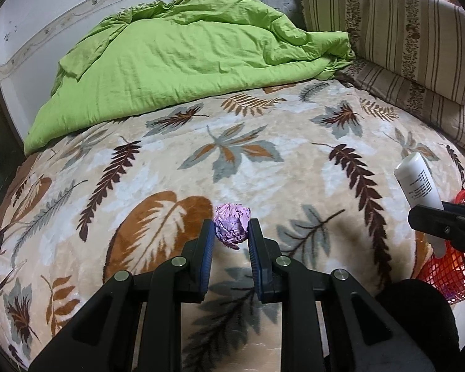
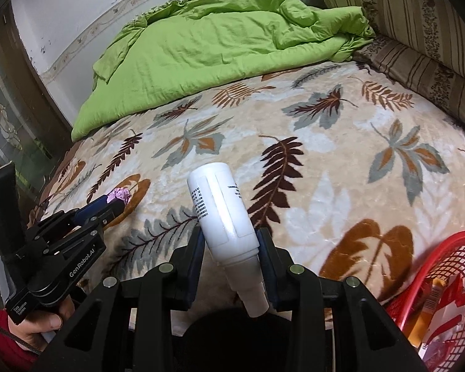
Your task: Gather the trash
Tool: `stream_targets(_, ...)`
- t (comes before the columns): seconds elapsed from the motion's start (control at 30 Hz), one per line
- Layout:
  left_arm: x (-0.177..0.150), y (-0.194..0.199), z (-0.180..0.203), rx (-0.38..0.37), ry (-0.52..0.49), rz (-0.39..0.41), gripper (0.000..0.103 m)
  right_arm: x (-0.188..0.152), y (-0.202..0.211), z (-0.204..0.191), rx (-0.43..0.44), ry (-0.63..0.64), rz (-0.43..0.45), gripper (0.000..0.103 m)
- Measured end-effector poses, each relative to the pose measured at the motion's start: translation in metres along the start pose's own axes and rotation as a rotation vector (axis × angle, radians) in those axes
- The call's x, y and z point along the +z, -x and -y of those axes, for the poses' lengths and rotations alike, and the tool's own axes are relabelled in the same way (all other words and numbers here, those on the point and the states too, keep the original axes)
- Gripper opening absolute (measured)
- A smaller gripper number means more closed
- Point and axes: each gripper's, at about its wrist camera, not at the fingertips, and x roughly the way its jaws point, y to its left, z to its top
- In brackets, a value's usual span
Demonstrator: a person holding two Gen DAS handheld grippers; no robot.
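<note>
- Left gripper low over leaf-print blanket; clenched on purple paper ball, held at fingertips.
- Right gripper grasping white bottle, nozzle toward camera, tilted.
- Red basket far right, wrappers inside.

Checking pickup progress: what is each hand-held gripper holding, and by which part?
The left hand-held gripper pinches the crumpled purple paper ball by its sides. The right hand-held gripper clamps the white bottle at its lower body, near the neck.
</note>
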Motion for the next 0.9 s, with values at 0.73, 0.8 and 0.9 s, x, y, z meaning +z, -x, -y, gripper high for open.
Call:
stream_targets(0.73,0.039,0.027,0.096,-0.181,-0.139,0.041,0.021,-0.034,0.085,0.103,-0.162,-0.224,0.062,0.037)
stream_targets(0.8,0.045,0.031,0.11,-0.221,-0.151,0.04,0.021,-0.039,0.097,0.116,-0.19,-0.249,0.069,0.037)
stream_targets(0.9,0.056,0.04,0.137,-0.299,-0.178,0.033,0.021,-0.047,0.118,0.137,-0.236,-0.287,0.084,0.037)
